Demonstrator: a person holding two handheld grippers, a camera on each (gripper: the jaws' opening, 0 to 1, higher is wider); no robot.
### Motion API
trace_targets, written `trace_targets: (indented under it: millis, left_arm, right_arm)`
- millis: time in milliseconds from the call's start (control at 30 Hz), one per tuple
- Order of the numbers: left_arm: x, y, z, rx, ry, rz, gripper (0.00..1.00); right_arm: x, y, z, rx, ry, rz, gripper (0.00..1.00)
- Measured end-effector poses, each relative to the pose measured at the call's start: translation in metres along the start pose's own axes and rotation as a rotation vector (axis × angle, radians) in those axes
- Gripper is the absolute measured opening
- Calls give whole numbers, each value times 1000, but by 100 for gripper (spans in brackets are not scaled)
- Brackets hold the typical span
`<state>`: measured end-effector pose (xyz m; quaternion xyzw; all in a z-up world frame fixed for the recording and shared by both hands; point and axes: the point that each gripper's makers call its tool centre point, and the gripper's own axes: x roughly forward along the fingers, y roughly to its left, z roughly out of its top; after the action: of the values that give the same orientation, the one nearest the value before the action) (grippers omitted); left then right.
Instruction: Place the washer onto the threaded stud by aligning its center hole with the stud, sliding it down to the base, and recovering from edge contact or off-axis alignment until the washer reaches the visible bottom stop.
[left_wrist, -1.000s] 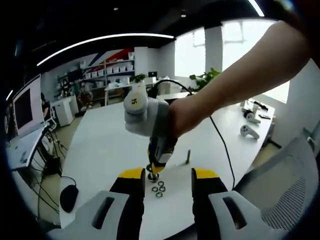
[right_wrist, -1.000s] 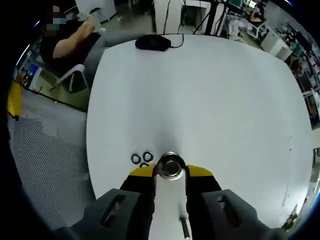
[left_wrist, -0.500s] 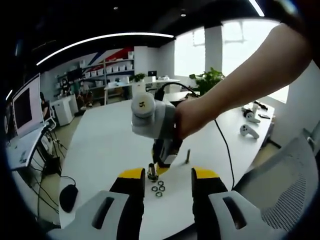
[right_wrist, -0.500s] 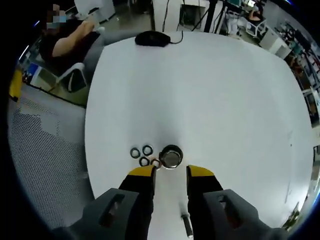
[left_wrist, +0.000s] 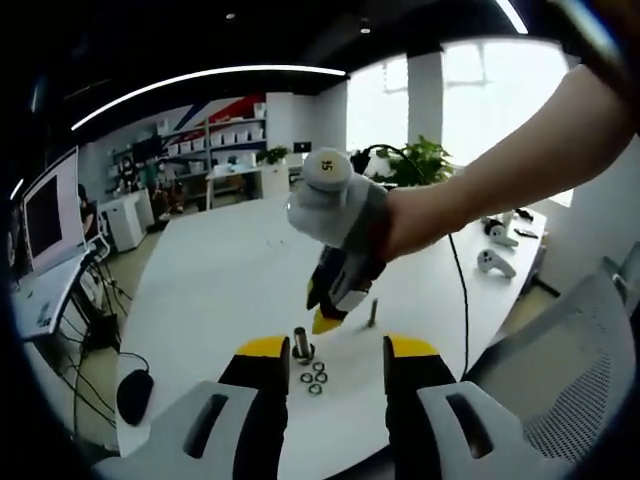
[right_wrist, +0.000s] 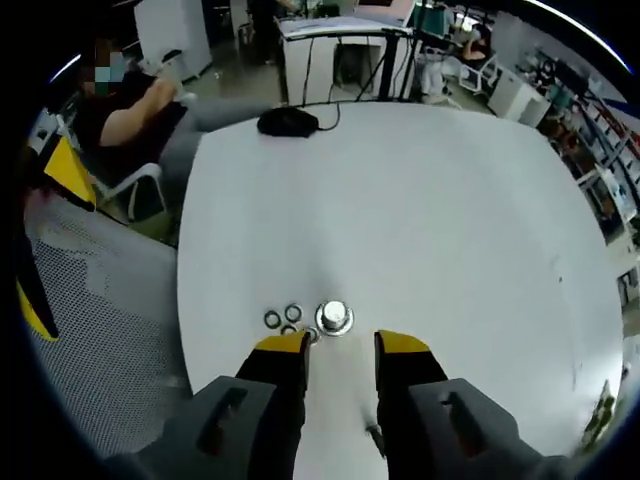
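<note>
Right gripper (left_wrist: 330, 312) released, jaws apart above the stud (right_wrist: 333, 317) with loose washers (right_wrist: 283, 319) beside it near the table (right_wrist: 420, 220) edge; left gripper (left_wrist: 335, 352) also released.

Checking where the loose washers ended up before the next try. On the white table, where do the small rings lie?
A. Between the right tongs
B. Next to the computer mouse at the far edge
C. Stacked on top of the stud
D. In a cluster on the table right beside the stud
D: the rings sit flat on the table, clustered beside the stud, ahead of the right tongs, which hold nothing.
</note>
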<state>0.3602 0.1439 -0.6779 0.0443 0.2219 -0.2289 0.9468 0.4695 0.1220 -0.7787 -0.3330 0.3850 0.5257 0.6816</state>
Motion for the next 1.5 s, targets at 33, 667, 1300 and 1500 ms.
trace_targets:
  millis: [33,667,1300,1500]
  left_arm:
    - [0,0,0,0,0,-1,36]
    - [-1,-3,1,1,-4,-8,37]
    - [3,-14,-9,11,50,-58,37]
    - [4,-15,-11,14,56,-60,37]
  right_arm:
    - [-3,1,0,7,-10,-3,27]
    - [-68,4,-17,168,-231,-135,27]
    - [-140,0,-67,431,-442,-274,27]
    - [-156,2,-80,467,-484,-313,27]
